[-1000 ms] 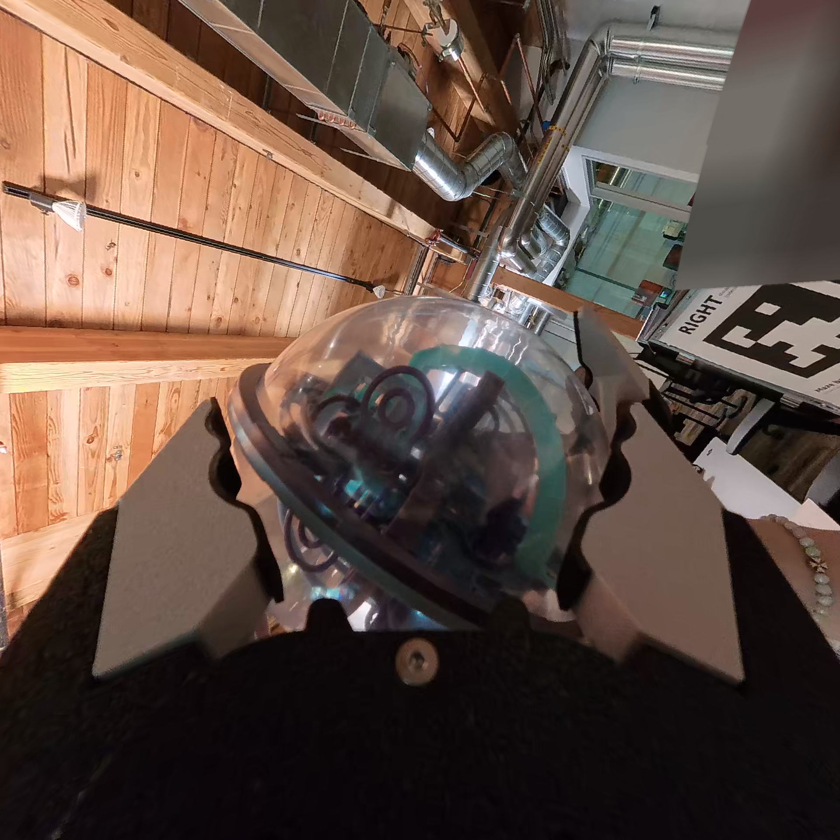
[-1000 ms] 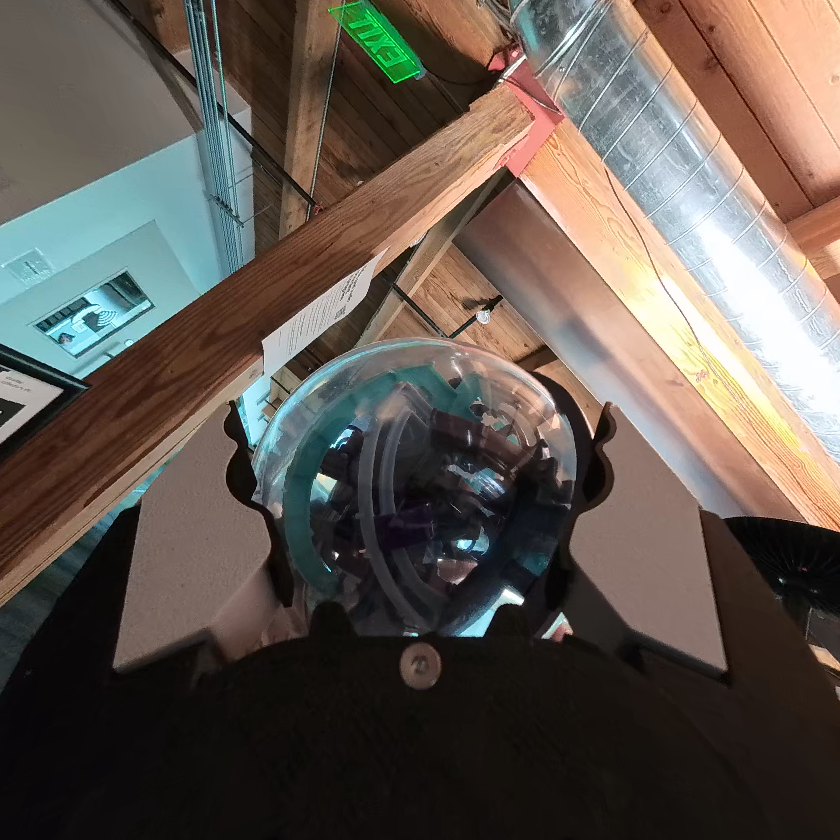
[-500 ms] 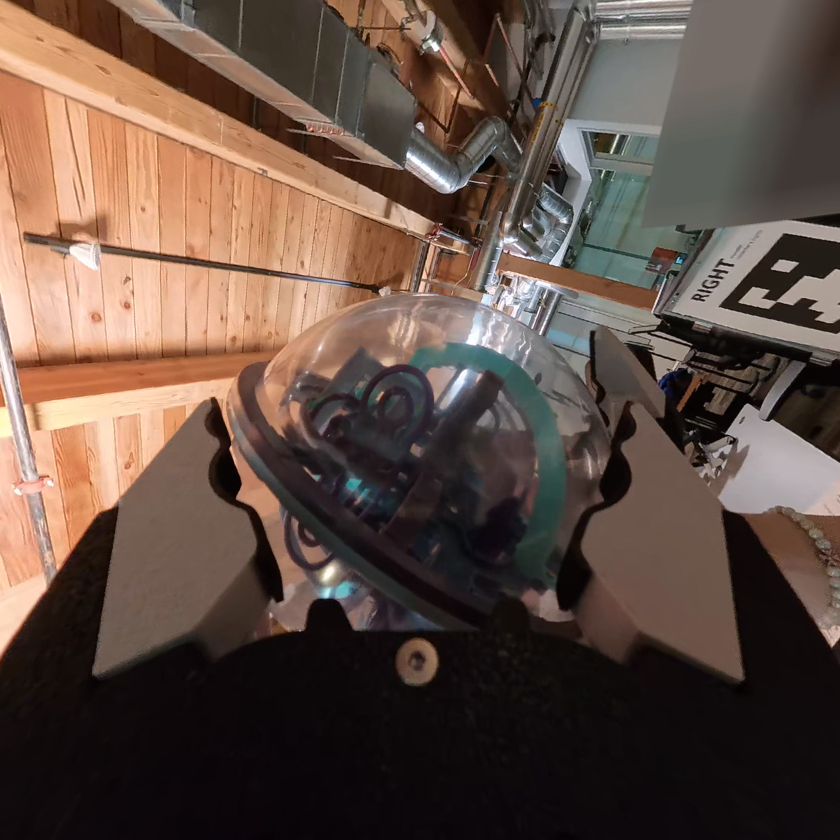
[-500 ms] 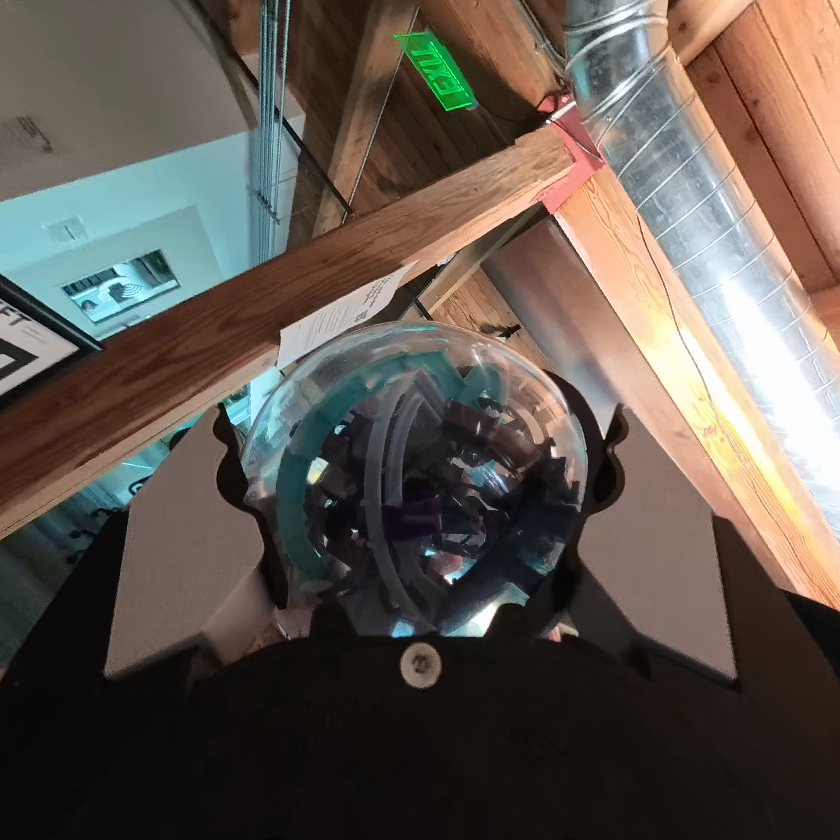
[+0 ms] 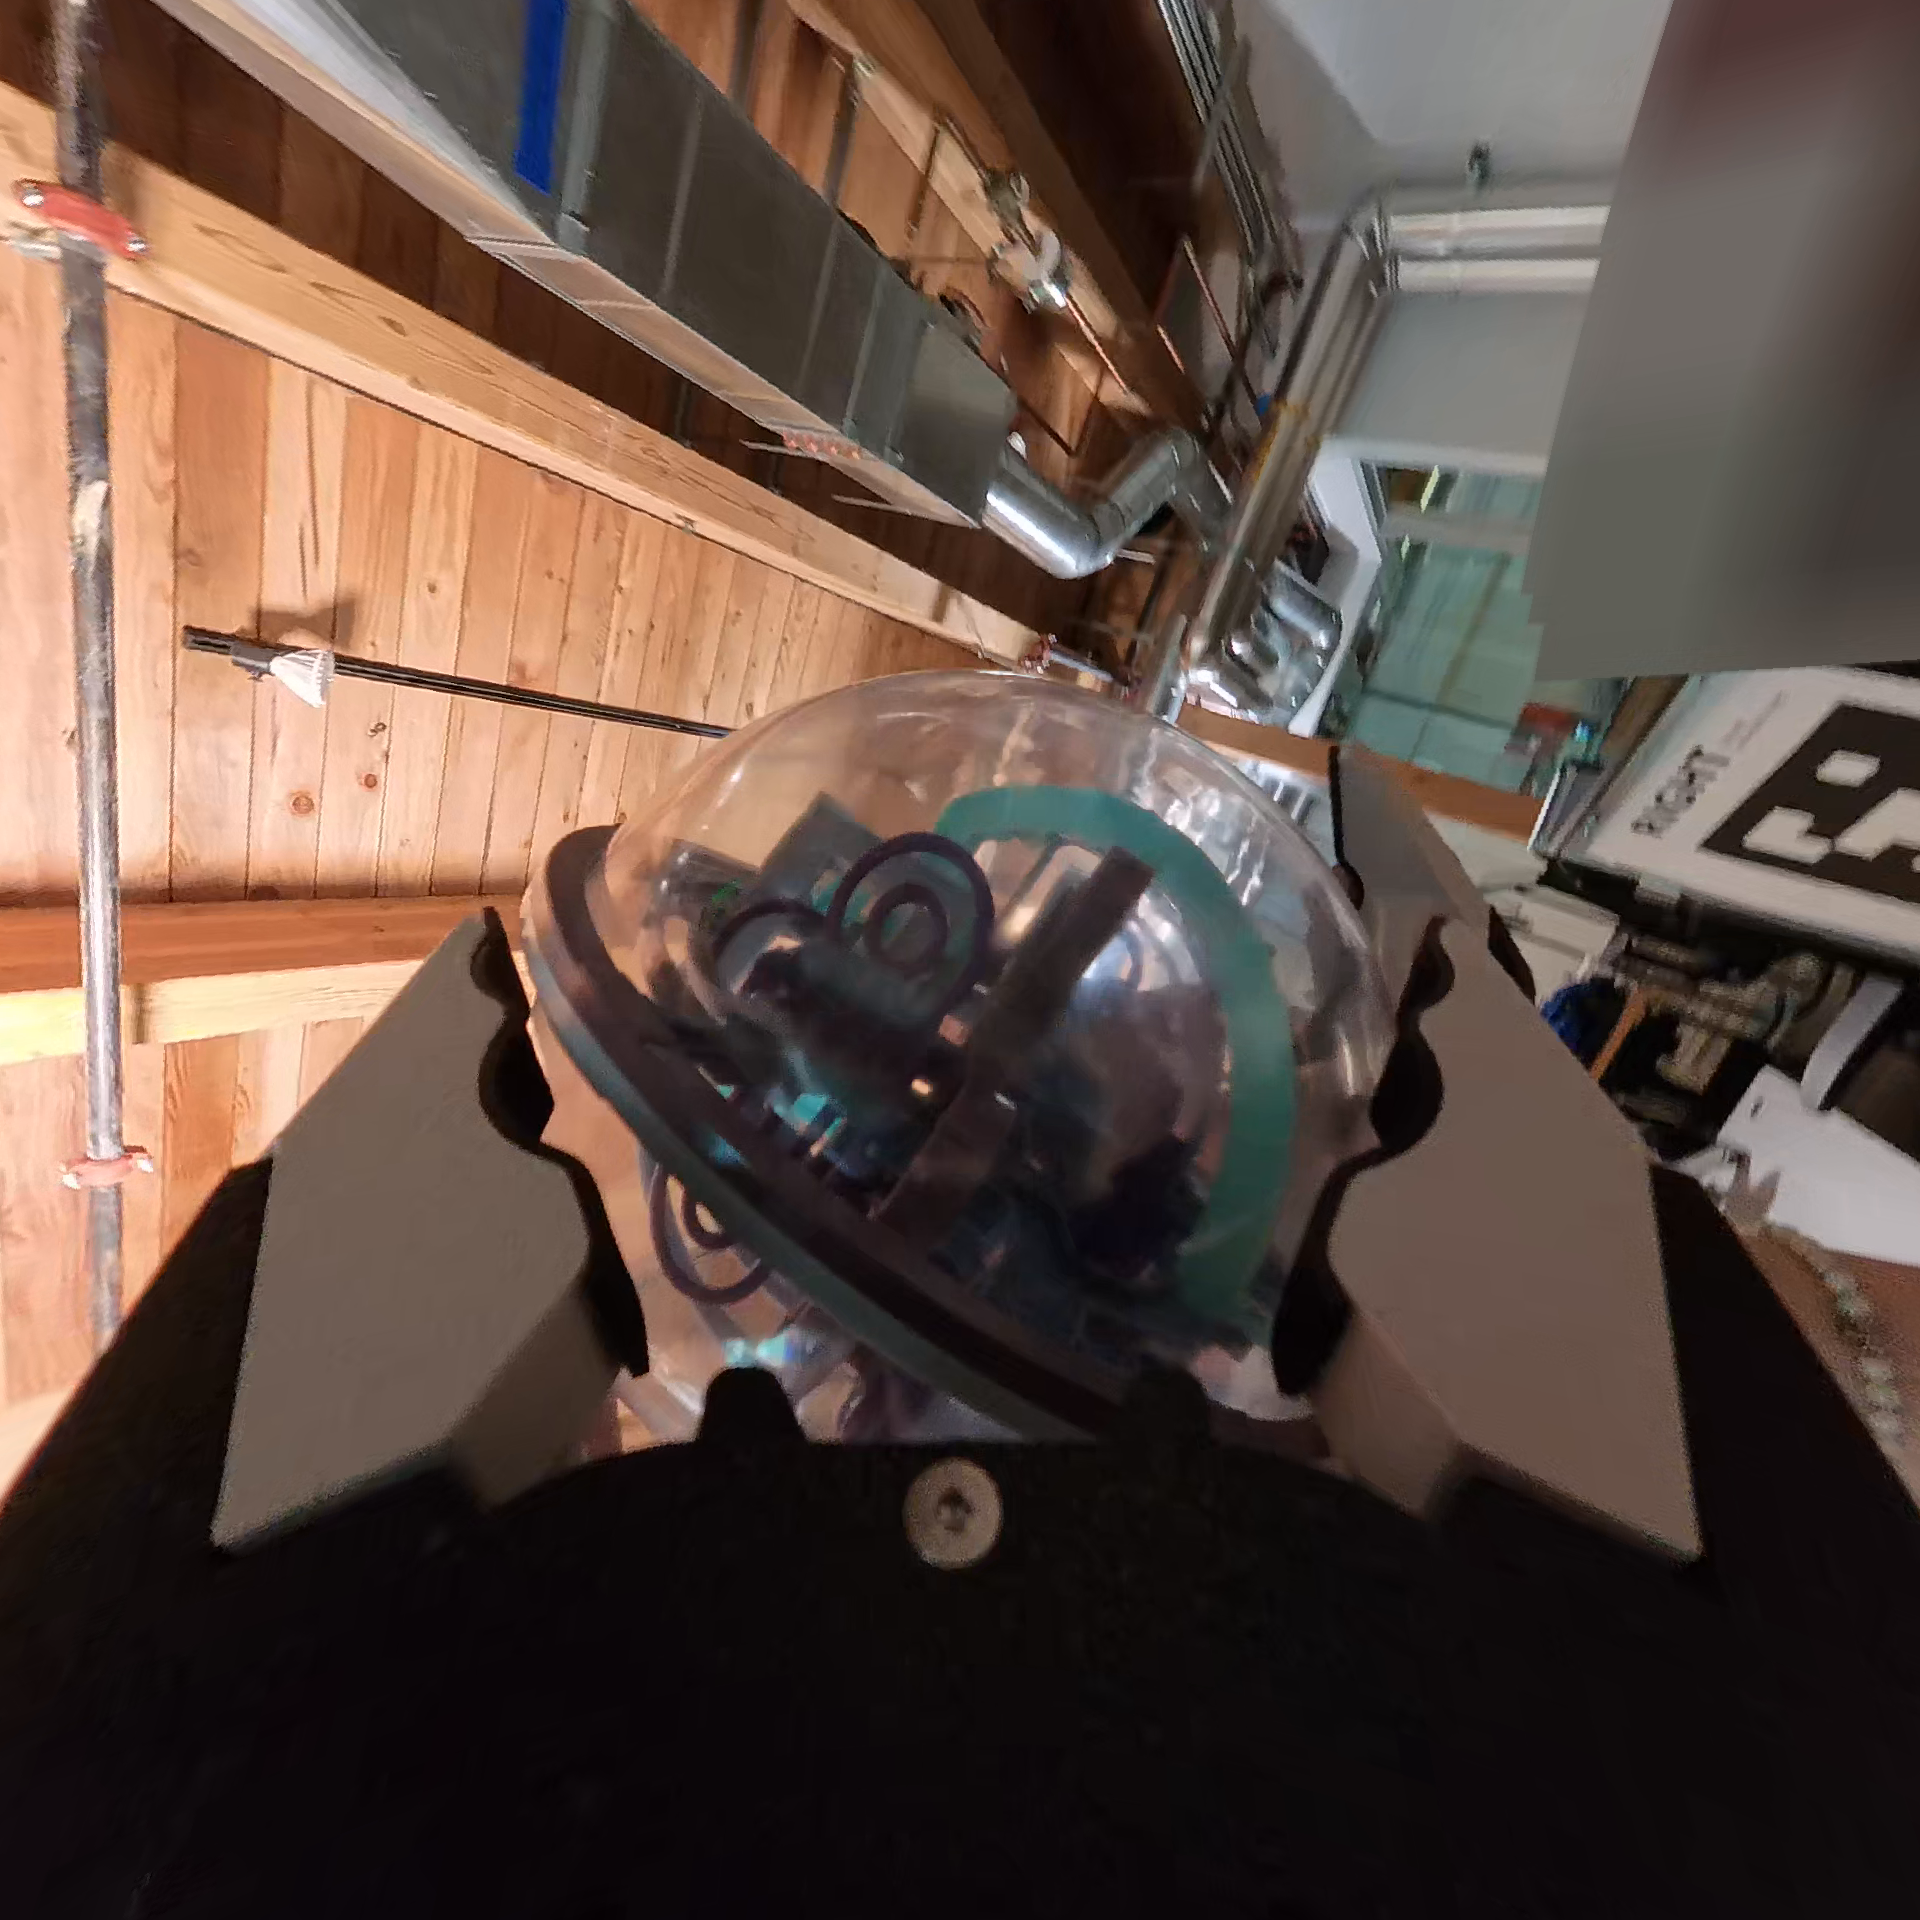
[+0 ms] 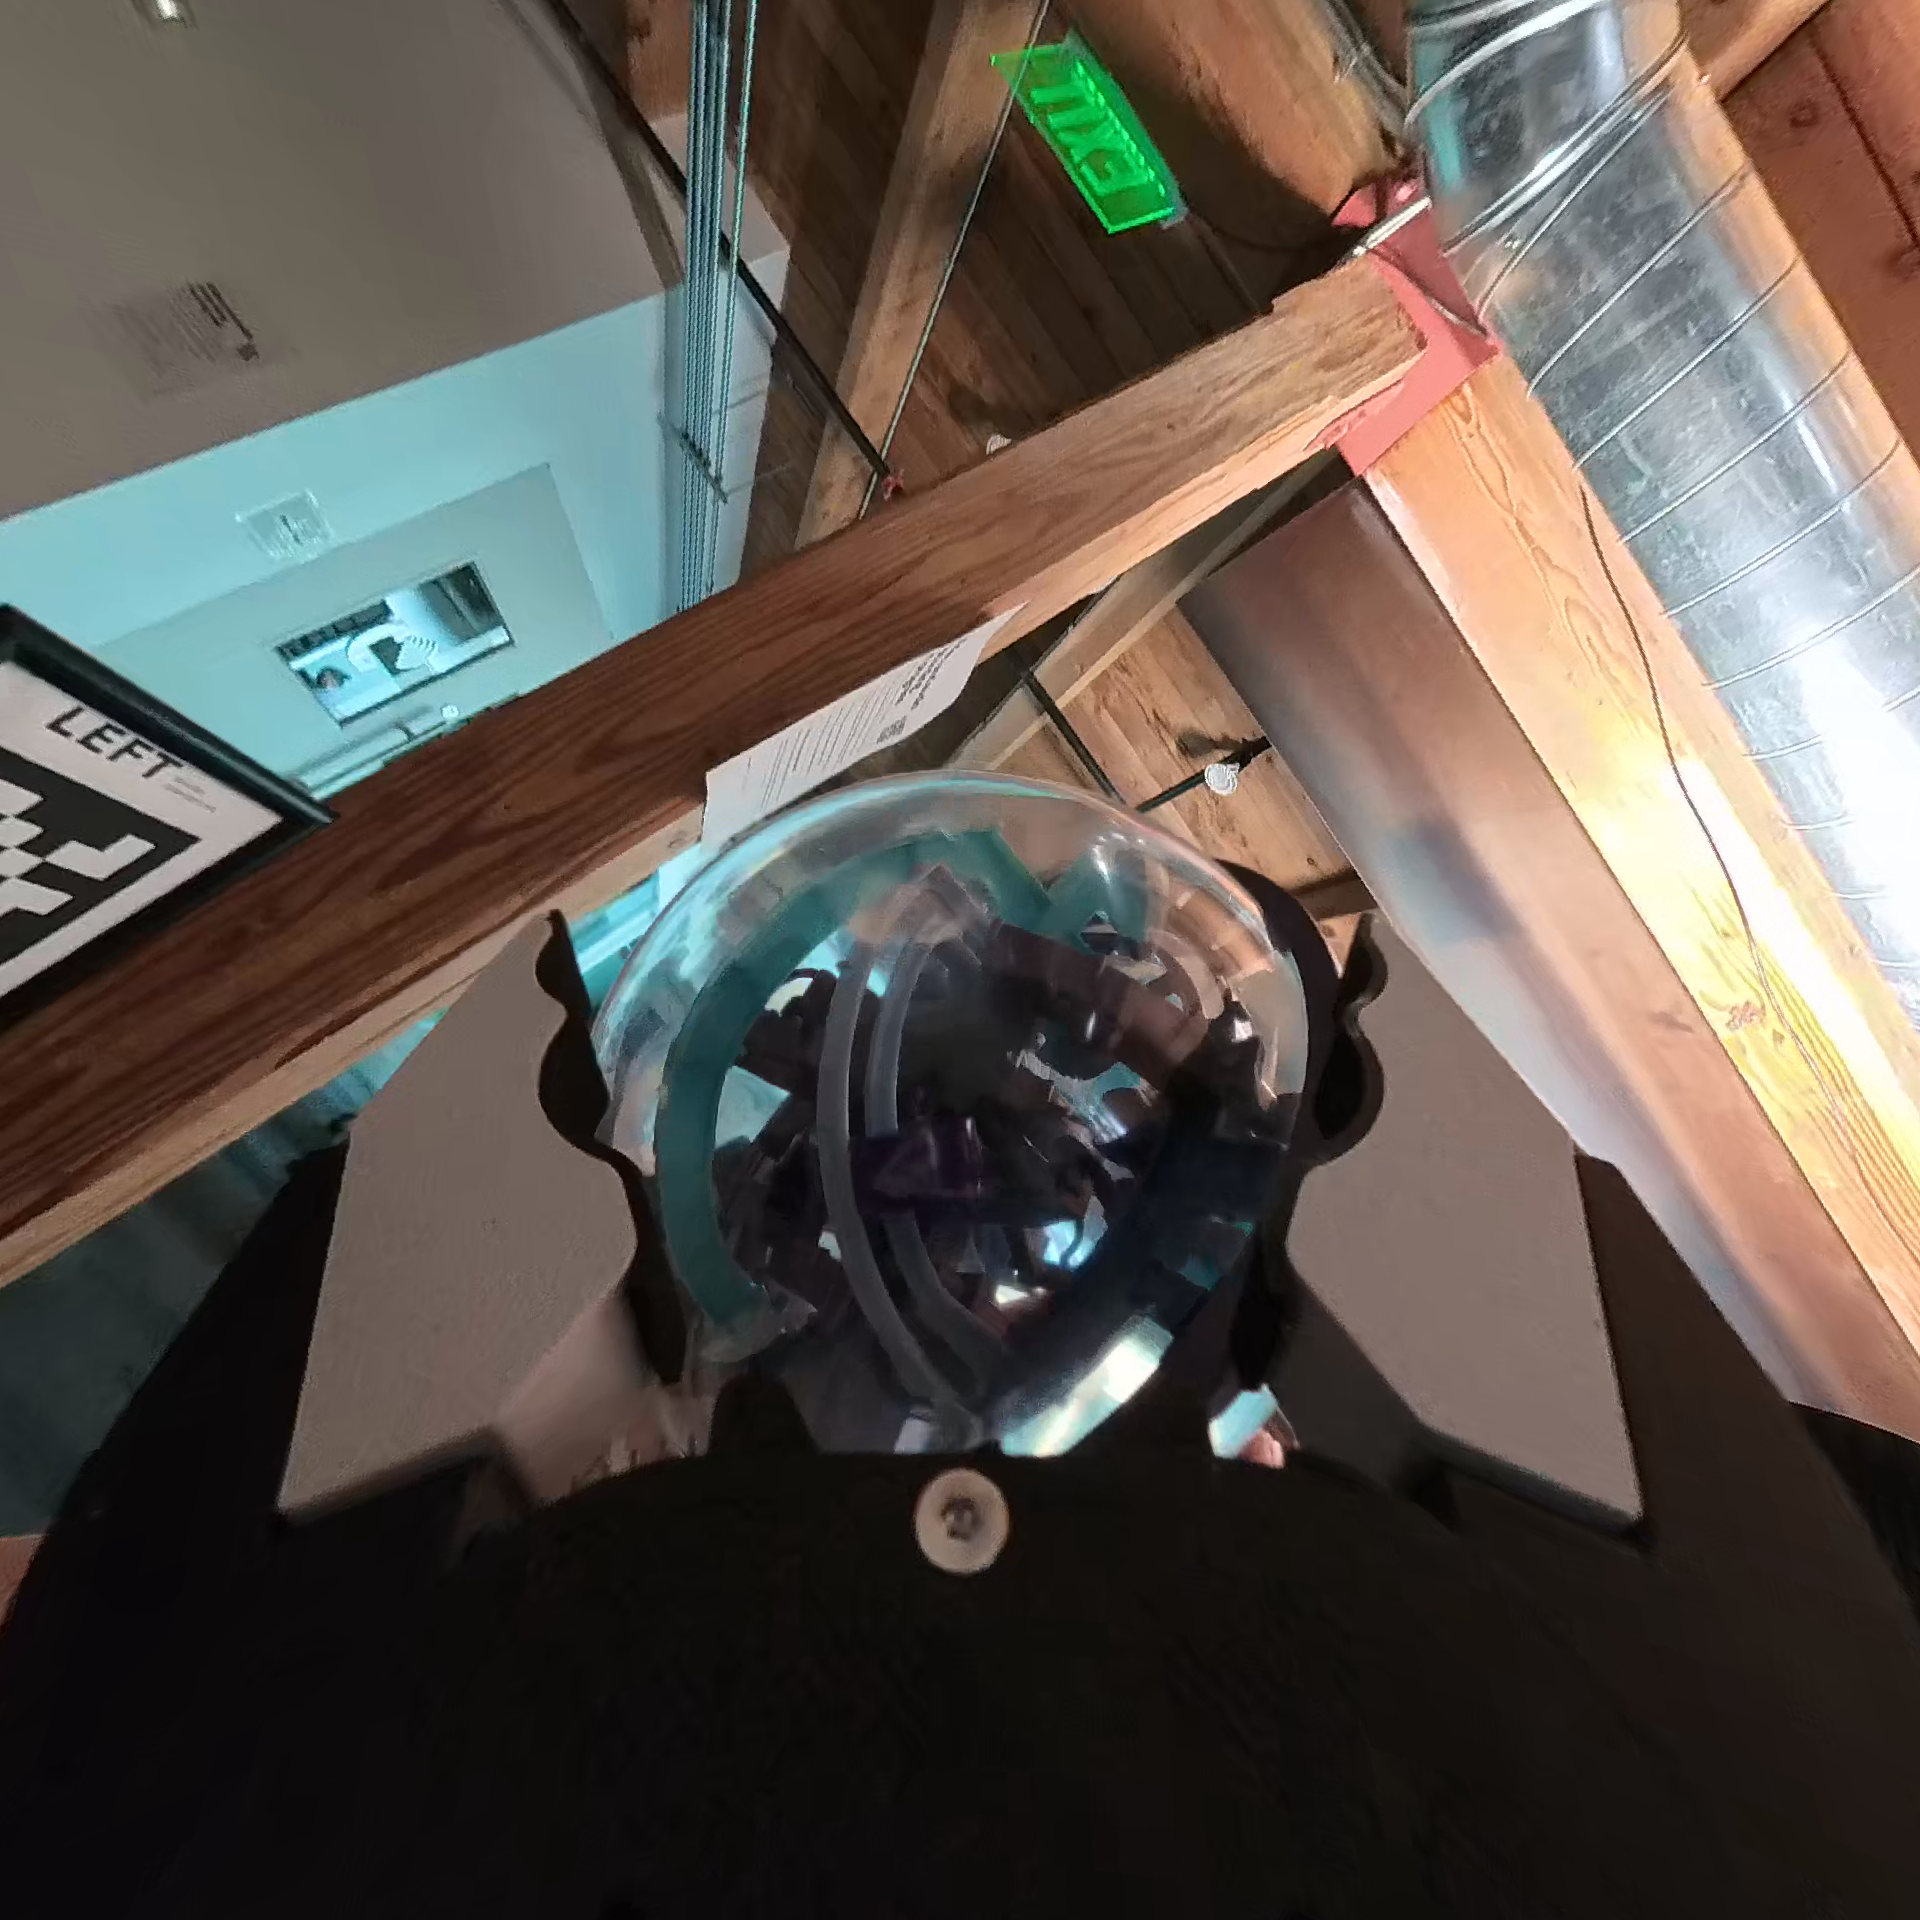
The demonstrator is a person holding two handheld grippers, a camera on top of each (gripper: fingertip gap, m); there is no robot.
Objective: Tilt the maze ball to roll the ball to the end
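Note:
The maze ball [image 5: 935, 1039] is a clear plastic sphere with teal, purple and dark tracks inside and a dark ring around its middle. It is held up in the air towards the ceiling. My left gripper [image 5: 925, 862] is shut on it, with grey fingers [image 5: 416, 1195] pressing both sides. In the right wrist view the maze ball [image 6: 956, 1091] sits between my right gripper's [image 6: 956, 925] fingers [image 6: 447, 1226], which are also shut on it. I cannot make out the small ball inside among the tracks.
Wooden ceiling planks [image 5: 364, 623], a beam [image 6: 623, 790] and metal ducts [image 5: 727, 260] [image 6: 1714, 468] fill the background. A green lit sign [image 6: 1091, 156] hangs above. Each gripper's black-and-white marker plate [image 5: 1766, 821] [image 6: 94, 821] shows in the other's view. A wrist with a bead bracelet [image 5: 1870, 1340] is at right.
Both grippers have swung while keeping their hold on the maze ball: the ceiling has slid across both views, and the left marker plate has come further into the right wrist view.

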